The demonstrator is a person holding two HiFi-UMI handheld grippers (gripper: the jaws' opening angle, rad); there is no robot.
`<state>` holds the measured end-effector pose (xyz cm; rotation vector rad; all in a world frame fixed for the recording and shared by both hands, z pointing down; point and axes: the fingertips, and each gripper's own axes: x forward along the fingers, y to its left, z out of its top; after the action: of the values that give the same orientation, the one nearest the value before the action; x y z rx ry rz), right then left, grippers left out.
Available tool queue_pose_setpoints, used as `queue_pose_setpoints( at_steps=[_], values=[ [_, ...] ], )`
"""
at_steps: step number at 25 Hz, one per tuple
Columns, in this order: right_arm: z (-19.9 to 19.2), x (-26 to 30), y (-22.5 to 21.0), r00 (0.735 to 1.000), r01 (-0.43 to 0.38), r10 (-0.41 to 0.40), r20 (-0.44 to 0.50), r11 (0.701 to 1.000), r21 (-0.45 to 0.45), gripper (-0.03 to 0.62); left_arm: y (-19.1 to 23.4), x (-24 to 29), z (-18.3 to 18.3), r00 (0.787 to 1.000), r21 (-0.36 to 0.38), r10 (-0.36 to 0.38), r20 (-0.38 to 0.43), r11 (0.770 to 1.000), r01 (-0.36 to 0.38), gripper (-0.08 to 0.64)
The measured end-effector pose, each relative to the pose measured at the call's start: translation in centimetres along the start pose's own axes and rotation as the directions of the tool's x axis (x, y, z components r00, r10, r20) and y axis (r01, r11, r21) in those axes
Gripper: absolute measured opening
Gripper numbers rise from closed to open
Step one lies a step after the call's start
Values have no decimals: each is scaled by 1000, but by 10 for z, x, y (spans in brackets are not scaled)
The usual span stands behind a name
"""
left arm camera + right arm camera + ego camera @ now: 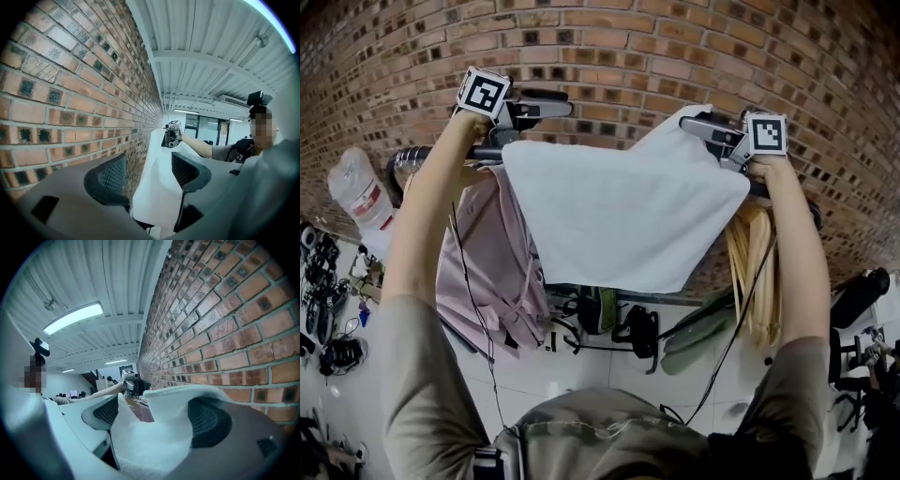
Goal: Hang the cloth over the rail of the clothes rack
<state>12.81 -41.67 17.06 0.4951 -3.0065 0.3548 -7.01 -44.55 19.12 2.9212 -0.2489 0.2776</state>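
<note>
The white cloth (619, 211) spreads along the rail (431, 155), seemingly draped over it. The left tool (150, 176) and right tool (154, 413), above the rail, have jaws apart with cloth slack between them. Letting go is the step in hand; next, both tools must back off without dragging the cloth

A red-brown brick wall (675, 37) fills the top of the head view and runs along one side of each gripper view. Below it the floor (581, 375) is pale glossy tile, with dark bags (639, 330) at centre and clutter (323, 309) at the left edge. A white ribbed ceiling (211, 47) carries a long lit lamp (72, 317), and dark glazed panels (201, 127) close the far end.
</note>
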Motion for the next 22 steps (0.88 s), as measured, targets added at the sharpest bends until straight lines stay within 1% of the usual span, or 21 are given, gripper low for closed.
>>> queue_pose_setpoints(
  at_steps=[3,6,9,12,14,18,22],
  values=[
    [7,1,6,999,-24,26,25,997,-72,472,0,-3,0,1000,21,13,7,1000,-13,296],
    [12,1,19,995,-79,86,43,986,-147,472,-8,-3,15,998,103,4,56,995,-10,295],
    [9,1,26,992,-115,122,24,975,-190,472,-14,-3,25,996,147,-17,91,989,3,295],
    [9,3,29,992,-119,123,2,964,-236,472,-23,-4,31,993,192,-45,111,981,23,295],
    [10,3,26,995,-99,103,9,972,-213,472,-24,-4,32,992,194,-53,117,980,30,295],
    [6,3,14,998,-49,51,20,996,-79,474,-22,-4,30,993,185,-49,111,982,28,295],
    [9,1,3,999,3,-3,41,1000,-13,474,-24,-4,29,993,185,-54,107,982,34,295]
  ],
)
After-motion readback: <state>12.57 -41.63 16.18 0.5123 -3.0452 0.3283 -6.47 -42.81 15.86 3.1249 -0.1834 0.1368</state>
